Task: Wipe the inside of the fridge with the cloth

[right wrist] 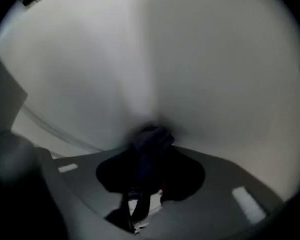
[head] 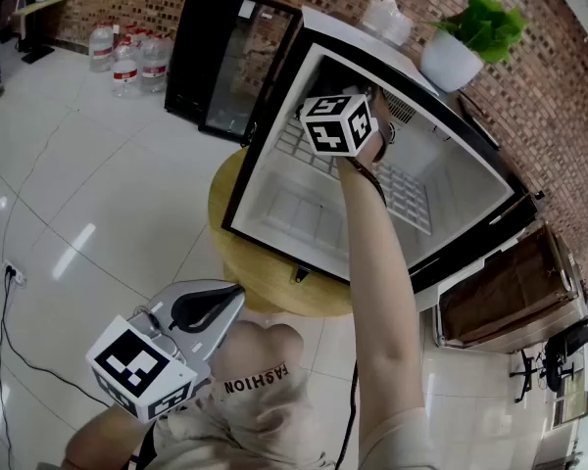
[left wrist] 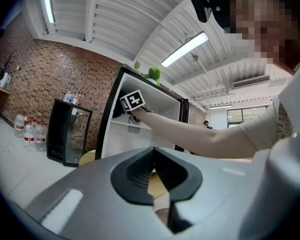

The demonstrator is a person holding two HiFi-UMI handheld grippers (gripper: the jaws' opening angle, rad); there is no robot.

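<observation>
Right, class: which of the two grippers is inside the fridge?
The right gripper, reaching into the white fridge, holding a dark cloth against its inner wall. The left gripper is outside, near the person's lap, shut, empty.

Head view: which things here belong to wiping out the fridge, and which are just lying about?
In the job: fridge, cloth, right claw shut on it.
Just lying about: water bottles, potted plant, black glass-door cabinet, left claw shut and empty.

Grey left claw (left wrist: 152, 175) and right claw (right wrist: 151, 140) bear marker cubes (head: 142, 368); shirt (head: 260, 414) looks beige, lettered.
</observation>
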